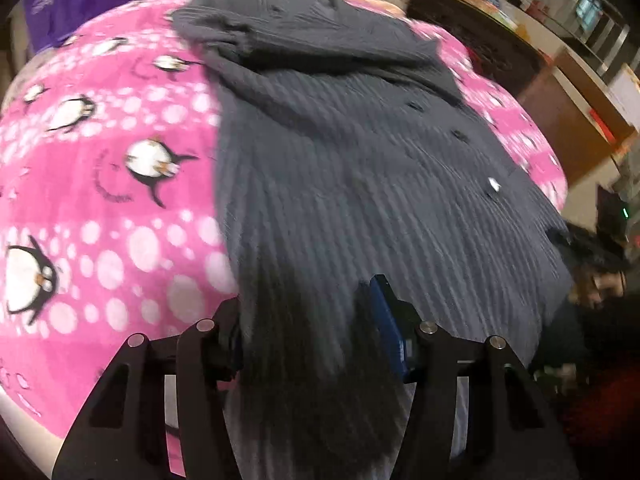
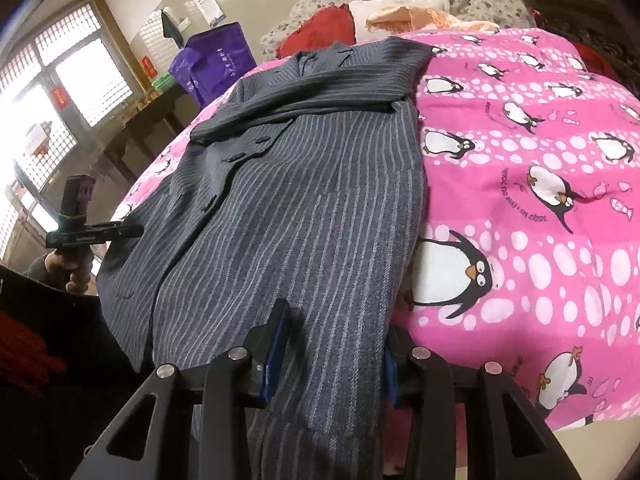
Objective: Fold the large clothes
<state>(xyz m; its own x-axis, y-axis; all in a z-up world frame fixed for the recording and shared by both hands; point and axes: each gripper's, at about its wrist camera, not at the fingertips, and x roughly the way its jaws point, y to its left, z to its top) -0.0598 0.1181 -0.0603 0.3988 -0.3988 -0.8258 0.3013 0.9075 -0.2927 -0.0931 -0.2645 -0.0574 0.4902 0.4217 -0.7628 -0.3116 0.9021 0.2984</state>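
Right wrist: both grippers at jacket (image 2: pixel 288 184) hem, bottom of frame, fold upward pending.
Right gripper (image 2: pixel 332 354) and left gripper (image 1: pixel 308 320) each straddle hem cloth; likely clamped, left view blurred. Next: lift hem toward collar.

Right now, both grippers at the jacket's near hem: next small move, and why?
Probably lift the hem and carry it toward the collar. The pinstriped jacket lies flat on the penguin blanket, one sleeve already folded across its chest. The left gripper and right gripper each have near-hem cloth between their fingers, seemingly gripped, so the lengthwise fold looks due.
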